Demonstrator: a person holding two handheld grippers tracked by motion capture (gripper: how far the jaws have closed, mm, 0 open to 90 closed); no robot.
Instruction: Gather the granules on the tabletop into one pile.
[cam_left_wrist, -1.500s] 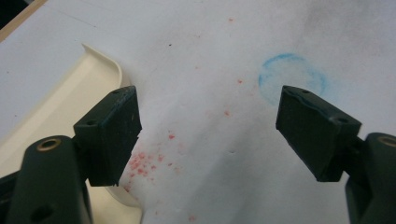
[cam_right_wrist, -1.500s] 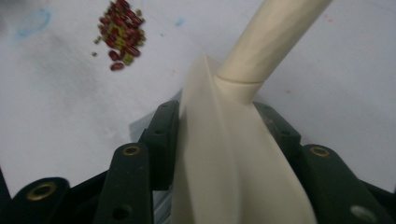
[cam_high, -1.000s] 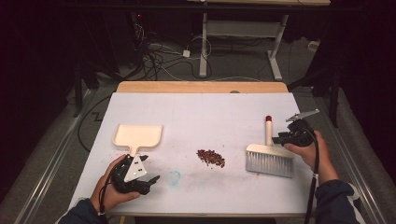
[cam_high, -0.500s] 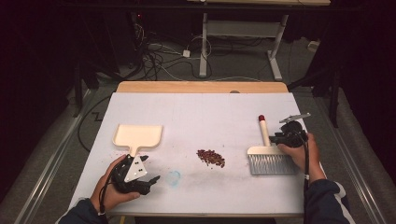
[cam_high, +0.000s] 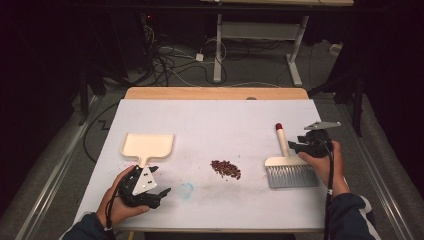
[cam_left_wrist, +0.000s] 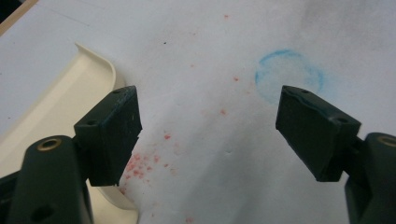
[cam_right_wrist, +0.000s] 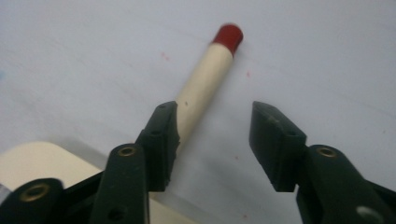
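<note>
White paper covers the big table (cam_high: 215, 115), and everything sits on it. Next biggest is the cream dustpan (cam_high: 148, 146), lying flat on the left side with its handle toward the person. On the right side lies the hand brush (cam_high: 290, 172), with grey bristles near the person and a cream handle with a red tip (cam_right_wrist: 227, 36) pointing away. Between dustpan and brush, near the middle, is a little pile of dark red crumbs (cam_high: 226, 169). The left gripper (cam_high: 159, 191) rests low by the dustpan handle, and its two black jaws are spread wide with nothing between them, over a faint blue ring (cam_left_wrist: 288, 74) and tiny red specks on the paper. The right gripper (cam_right_wrist: 215, 140) is at the brush handle. Its jaws have just been opening and now stand apart; the handle lies beside the left jaw, and the gap between the jaws is bare paper.
</note>
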